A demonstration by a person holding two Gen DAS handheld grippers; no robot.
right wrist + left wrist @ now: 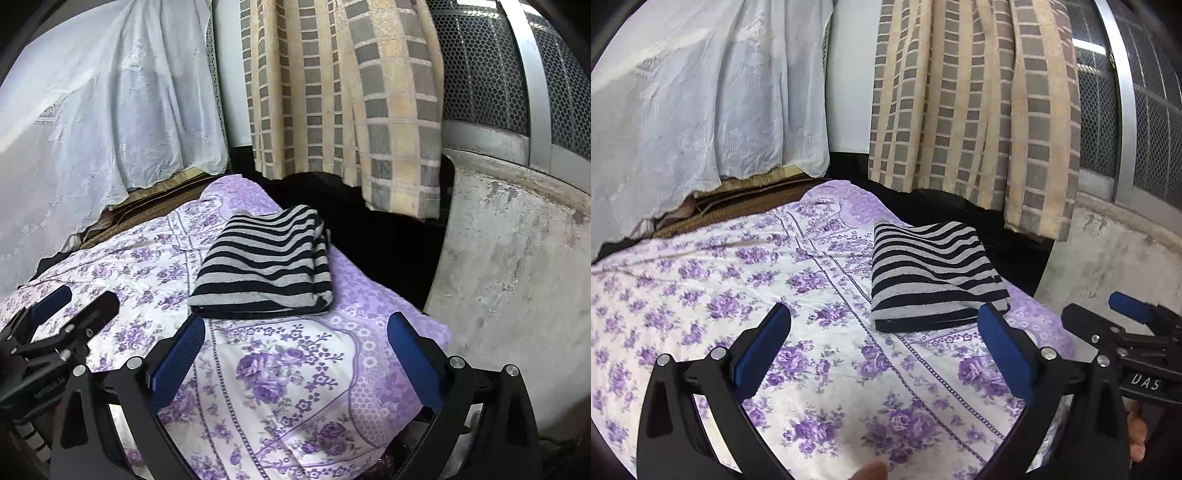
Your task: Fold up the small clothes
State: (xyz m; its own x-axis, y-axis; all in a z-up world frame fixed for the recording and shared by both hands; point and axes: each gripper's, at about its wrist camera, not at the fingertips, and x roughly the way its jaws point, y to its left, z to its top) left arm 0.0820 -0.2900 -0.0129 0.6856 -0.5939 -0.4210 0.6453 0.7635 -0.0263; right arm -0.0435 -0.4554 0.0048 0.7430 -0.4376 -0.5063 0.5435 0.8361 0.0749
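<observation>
We read only one clear marking: the white capital letters "DAS" on the black plastic body of the right gripper [1128,314], seen at the right edge of the left wrist view, just behind its linkage. In the right wrist view, the black plastic body of the left gripper [74,299] bears a small line of pale lettering near the left edge, too small and blurred for us to make out.

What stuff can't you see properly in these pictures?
- Black-and-grey striped folded cloth: its inner layers are hidden by its top fold in both views, so the garment type is unclear.
- Things under the pale hanging sheet: covered, left wrist view.
- Near end of the purple floral bedsheet: cut off, right wrist view.
</observation>
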